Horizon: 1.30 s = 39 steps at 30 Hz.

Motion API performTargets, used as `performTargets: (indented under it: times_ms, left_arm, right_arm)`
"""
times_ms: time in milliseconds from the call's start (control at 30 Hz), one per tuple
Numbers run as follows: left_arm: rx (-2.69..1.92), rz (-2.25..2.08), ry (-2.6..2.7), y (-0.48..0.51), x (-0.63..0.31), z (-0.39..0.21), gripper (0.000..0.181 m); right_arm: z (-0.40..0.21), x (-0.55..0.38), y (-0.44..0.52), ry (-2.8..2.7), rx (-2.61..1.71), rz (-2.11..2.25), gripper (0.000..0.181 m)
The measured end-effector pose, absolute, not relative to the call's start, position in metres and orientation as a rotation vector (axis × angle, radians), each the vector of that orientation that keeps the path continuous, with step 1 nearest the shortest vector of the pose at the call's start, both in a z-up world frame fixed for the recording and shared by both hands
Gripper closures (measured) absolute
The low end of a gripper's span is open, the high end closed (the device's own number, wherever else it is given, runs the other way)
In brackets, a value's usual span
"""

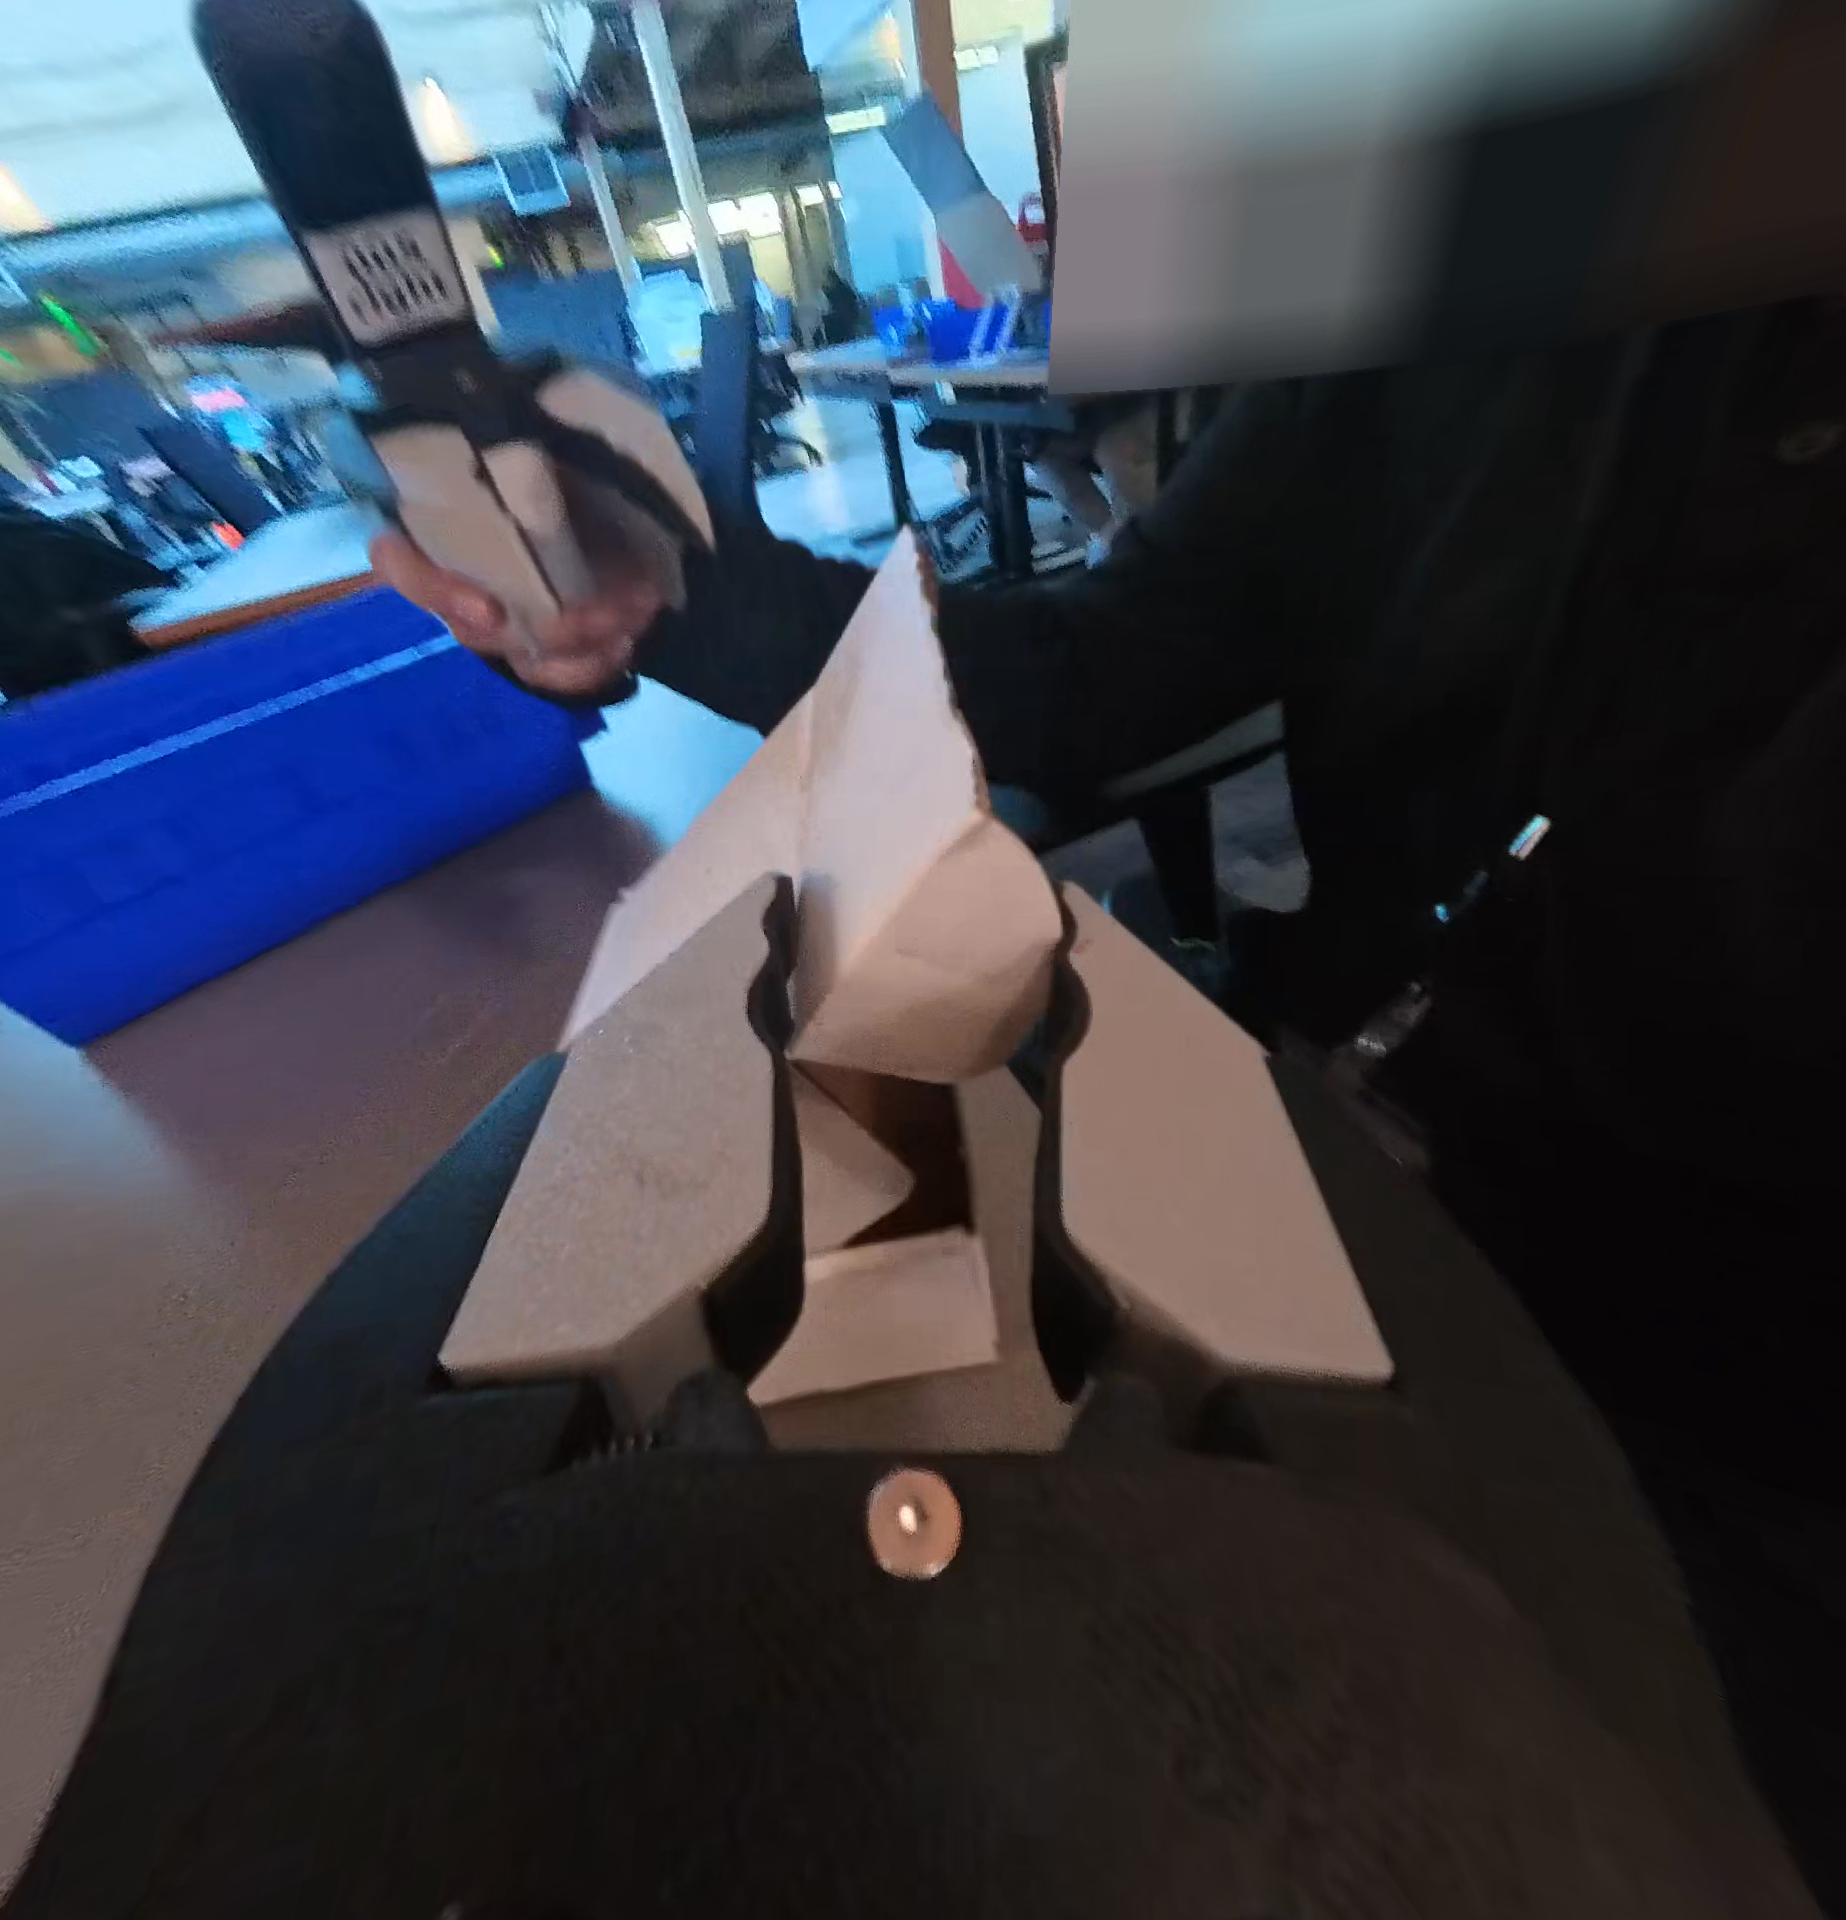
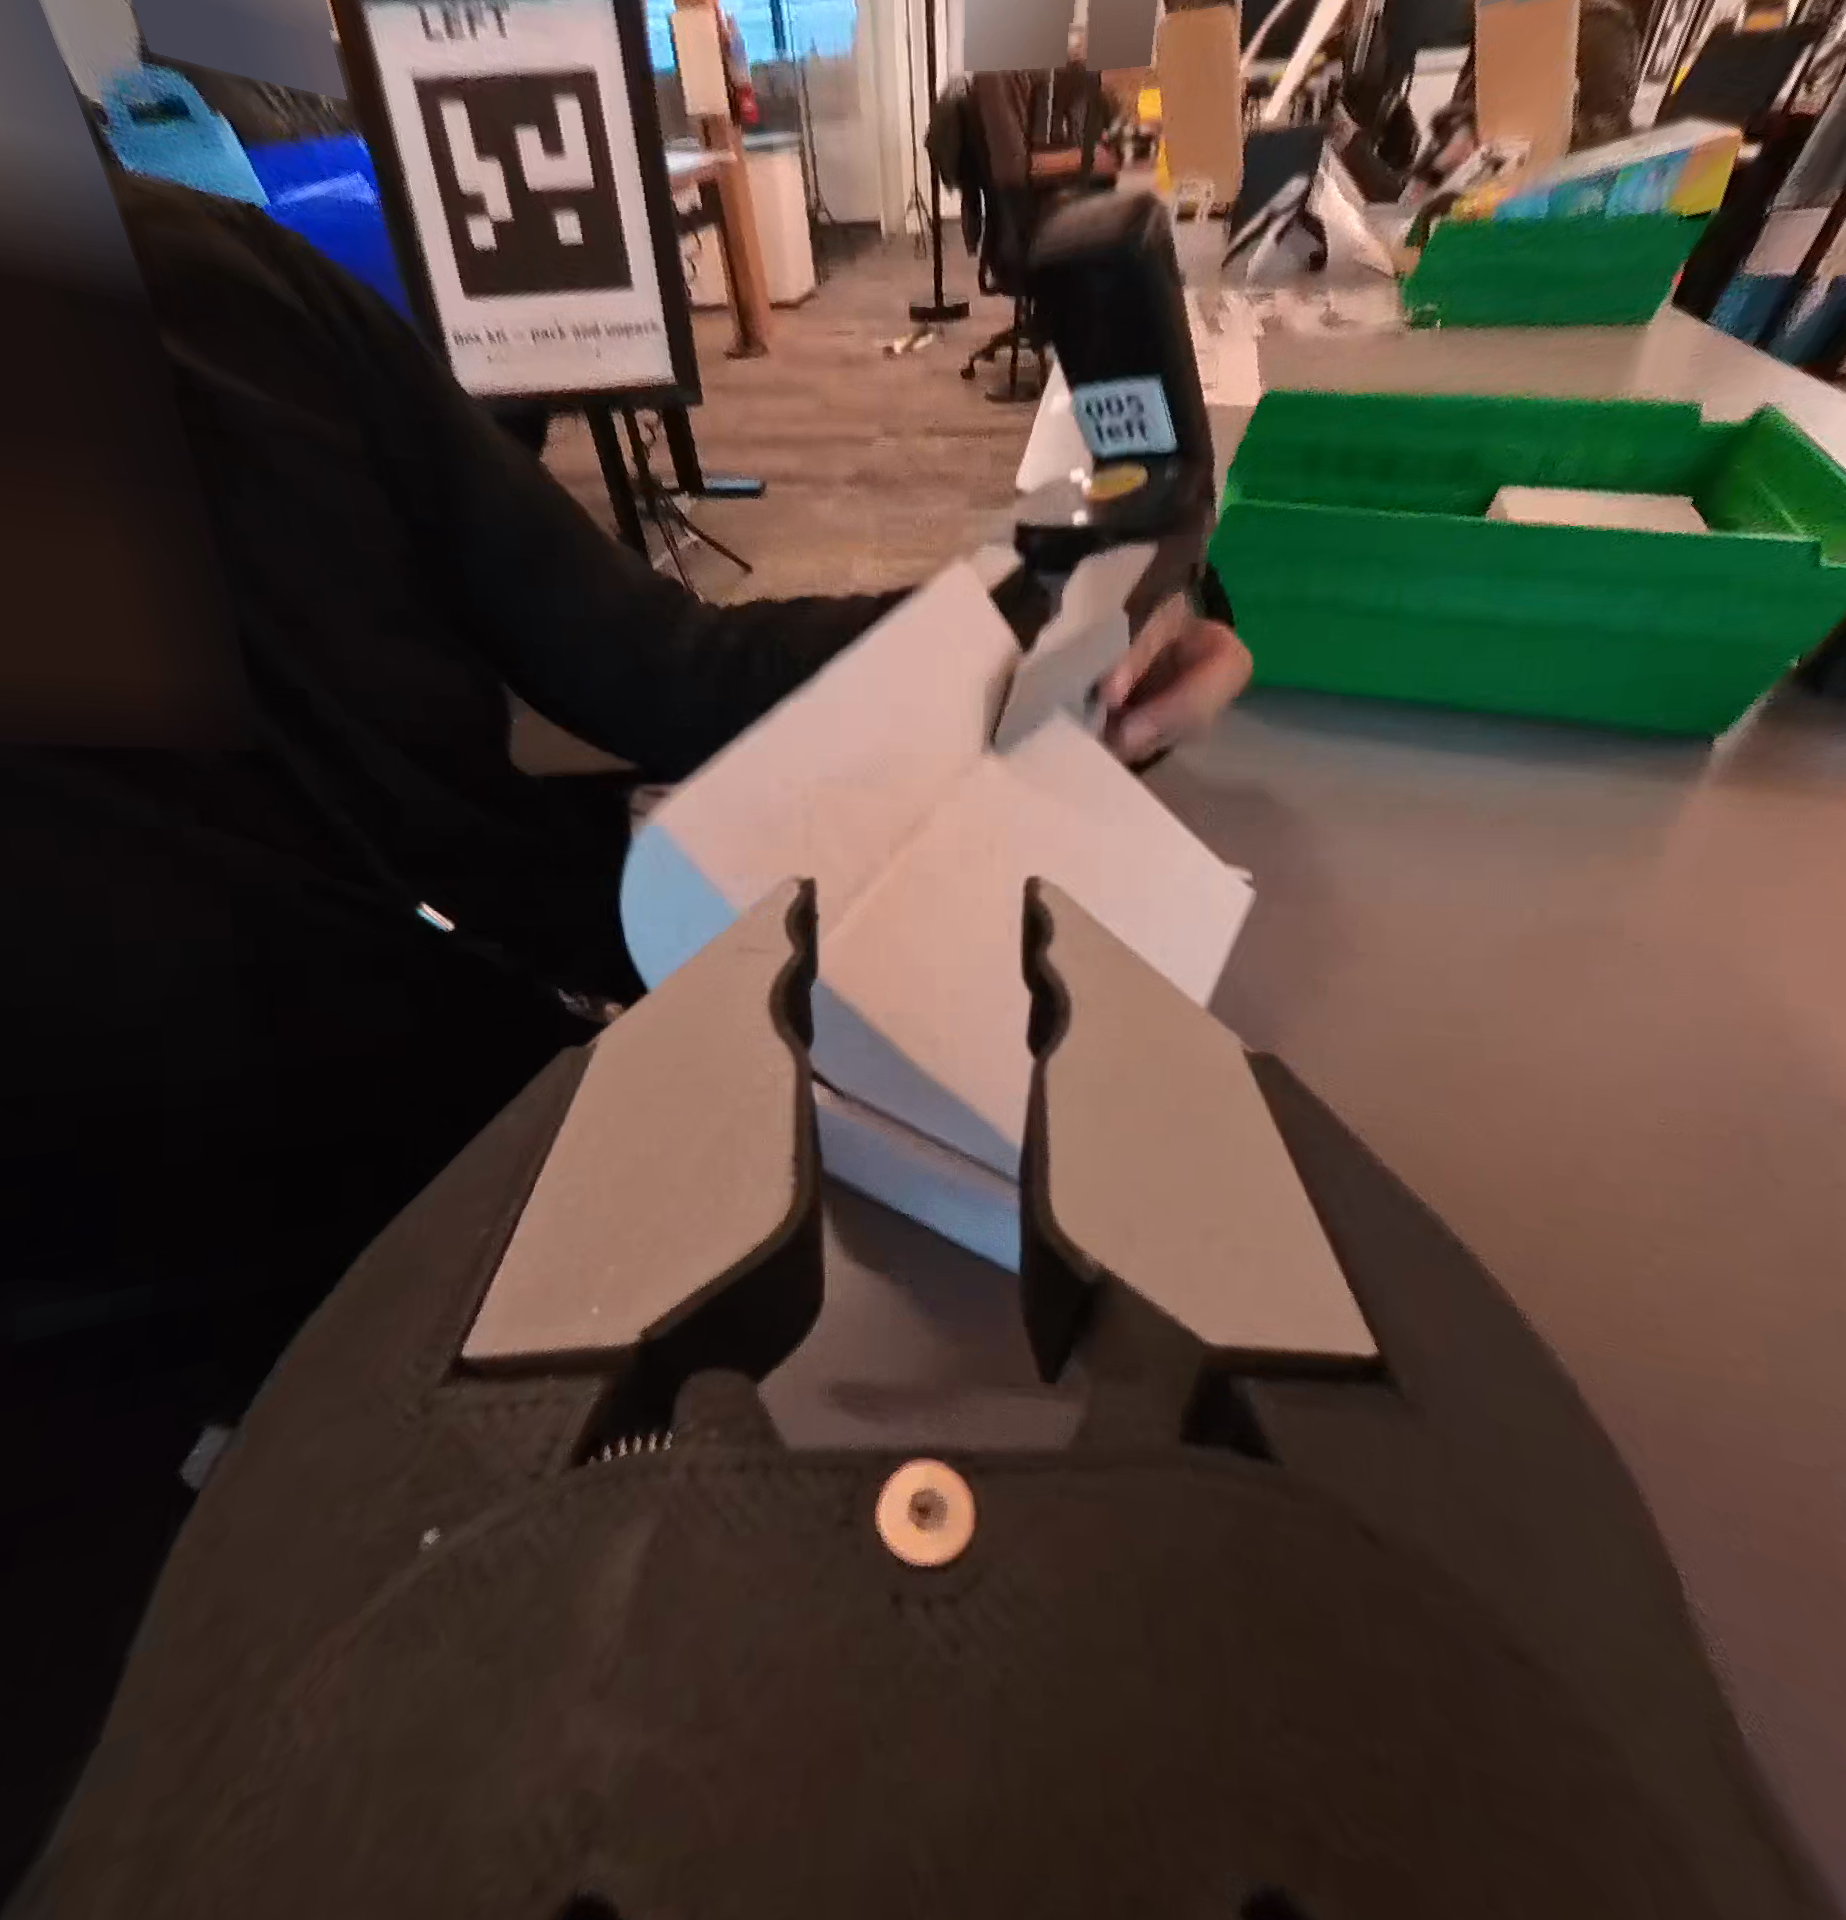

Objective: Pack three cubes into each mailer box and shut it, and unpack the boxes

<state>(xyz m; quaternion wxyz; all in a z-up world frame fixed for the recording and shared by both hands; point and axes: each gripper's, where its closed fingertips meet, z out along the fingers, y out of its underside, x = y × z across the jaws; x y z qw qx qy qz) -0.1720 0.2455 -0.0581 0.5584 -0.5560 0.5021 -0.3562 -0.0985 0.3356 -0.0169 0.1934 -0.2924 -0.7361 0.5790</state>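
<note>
A white mailer box with its flaps loose is held up off the table; I see its brown inside between my left fingers. My left gripper is shut on the box, one finger on each side of it. In the right wrist view the box lies tilted in front of my right gripper, which is open and empty, apart from the box. The left gripper shows there at the box's far end, held by a hand. The right gripper shows raised at the upper left. No cubes are in view.
A blue bin stands on the brown table at the left. A green bin with a white box in it stands at the right, a second green bin behind. A person in dark clothes sits close by. The grippers' ends are close to 12 centimetres from one another.
</note>
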Motion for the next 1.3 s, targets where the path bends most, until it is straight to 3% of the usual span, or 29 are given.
performTargets:
  times_ms: [267, 367, 567, 1167, 1300]
  left_arm:
    - [-1.542, -1.024, 1.305, 0.231, -0.160, -0.103, 0.123]
    - [-1.556, -1.045, 1.288, 0.233, -0.160, -0.102, 0.124]
    - [-1.602, -1.061, 1.302, 0.232, -0.160, -0.108, 0.128]
    - [-1.597, -1.044, 1.313, 0.233, -0.160, -0.109, 0.128]
    - [-1.518, -1.018, 1.344, 0.226, -0.163, -0.100, 0.136]
  right_arm:
    - [-0.072, -0.112, 0.300, -2.426, -0.898, 1.208, 0.161]
    - [-0.107, -0.109, 0.305, -2.580, -0.994, 0.945, 0.181]
    - [-0.118, -0.113, 0.308, -2.612, -1.267, 0.991, 0.181]
    - [-0.114, -0.109, 0.310, -2.674, -1.194, 0.846, 0.181]
    - [-0.094, -0.109, 0.320, -2.554, -1.111, 0.861, 0.181]
